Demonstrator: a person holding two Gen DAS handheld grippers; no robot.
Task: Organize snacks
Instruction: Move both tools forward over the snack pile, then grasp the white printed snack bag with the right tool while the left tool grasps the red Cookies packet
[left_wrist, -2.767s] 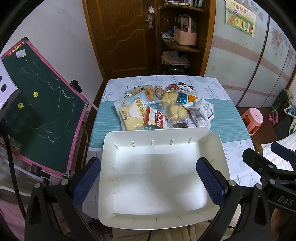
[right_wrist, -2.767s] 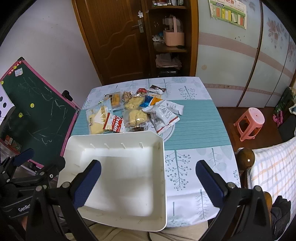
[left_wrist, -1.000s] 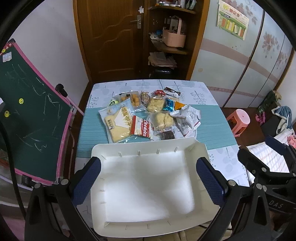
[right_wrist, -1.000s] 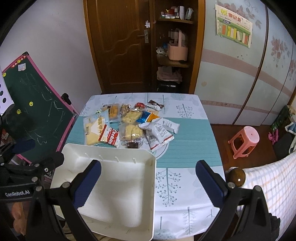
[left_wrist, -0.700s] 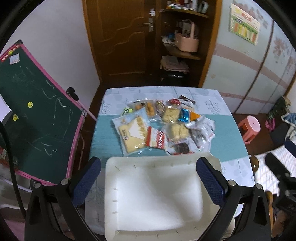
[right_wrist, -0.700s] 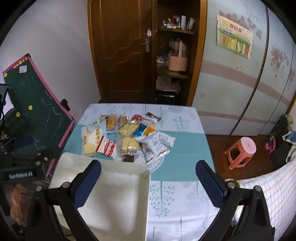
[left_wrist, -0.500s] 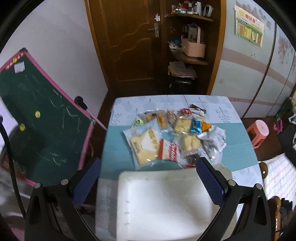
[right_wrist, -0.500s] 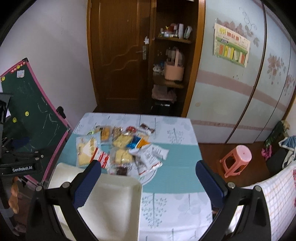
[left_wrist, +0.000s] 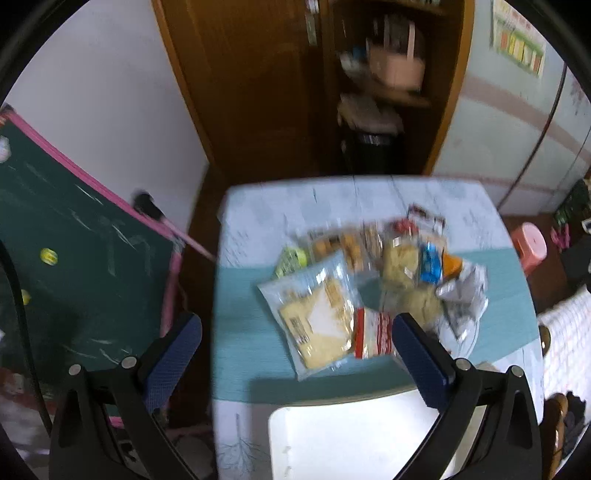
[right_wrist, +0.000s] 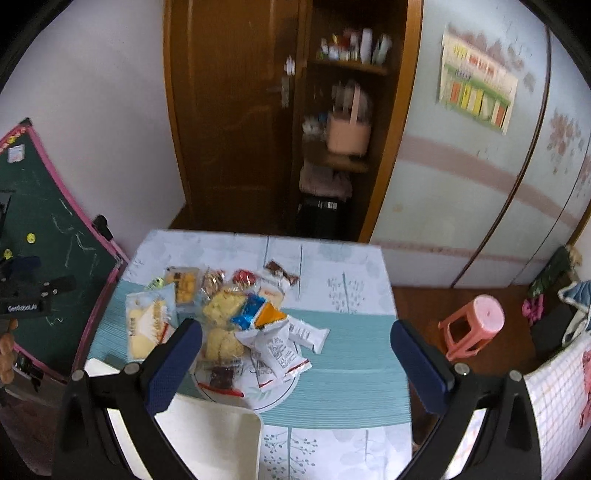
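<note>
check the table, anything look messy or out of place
The snack packets lie heaped over one another mid-table, burying a round plate. The white tray at the near edge holds nothing. Nothing looks spilled or torn.

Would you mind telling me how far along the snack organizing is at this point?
Nothing looks sorted yet: the white tray holds no snacks in the part that shows. Both the left gripper and the right gripper are open and hold nothing. All the snack packets remain piled mid-table, so the whole sorting is left.
</note>
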